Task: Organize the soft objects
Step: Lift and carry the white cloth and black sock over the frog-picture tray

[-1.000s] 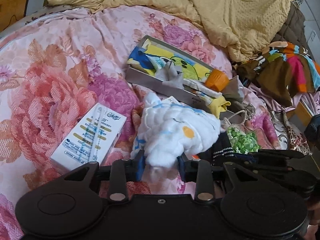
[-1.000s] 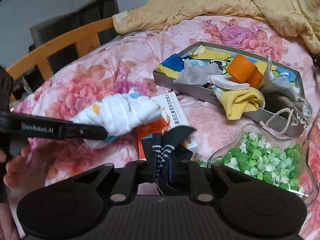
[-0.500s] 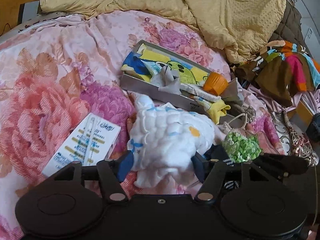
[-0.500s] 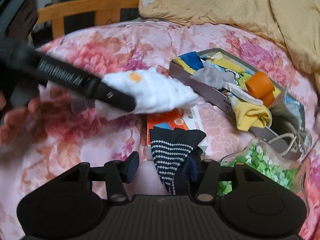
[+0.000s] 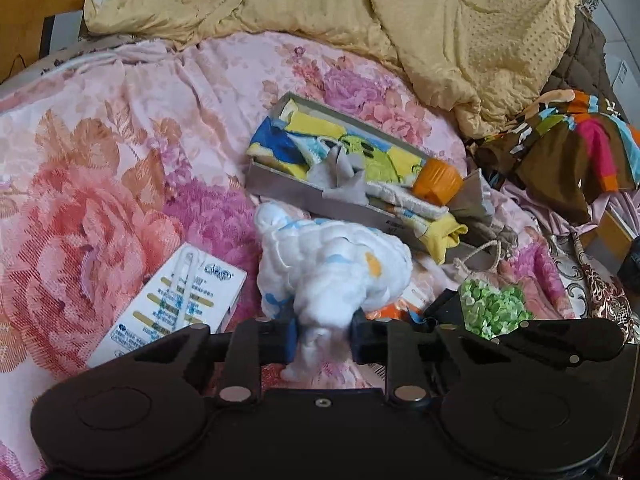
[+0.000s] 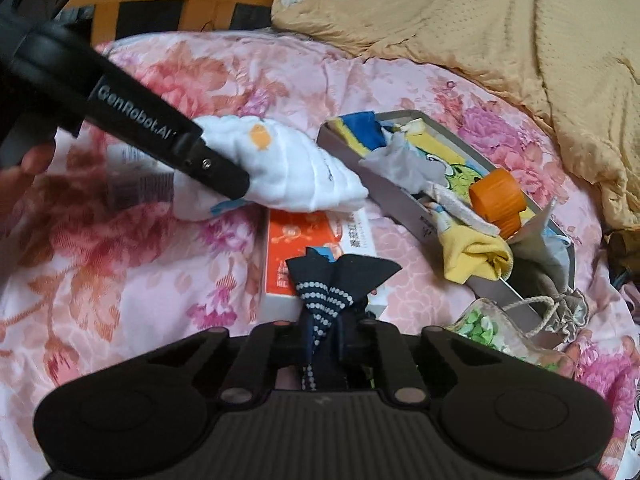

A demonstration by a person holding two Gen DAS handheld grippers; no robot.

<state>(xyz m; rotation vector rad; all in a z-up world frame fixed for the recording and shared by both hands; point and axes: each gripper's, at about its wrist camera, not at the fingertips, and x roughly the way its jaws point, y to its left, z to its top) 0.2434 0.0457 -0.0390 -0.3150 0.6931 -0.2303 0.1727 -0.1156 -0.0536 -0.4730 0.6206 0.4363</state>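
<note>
bed: pink floral cover, yellow blanket heaped behind | grey box: holds soft items, mid-bed | white cloth: bunched just before box, left tool has just closed, pinching it | dark dotted sock: over orange carton, right tool has just closed tight on it

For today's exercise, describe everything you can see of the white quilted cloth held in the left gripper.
The white quilted cloth is a soft, puffy bundle with pale blue marks and an orange spot. The left gripper, whose jaws have just been closing, pinches its lower end. It sticks out forward, above the floral bedspread, short of the grey tray.
</note>
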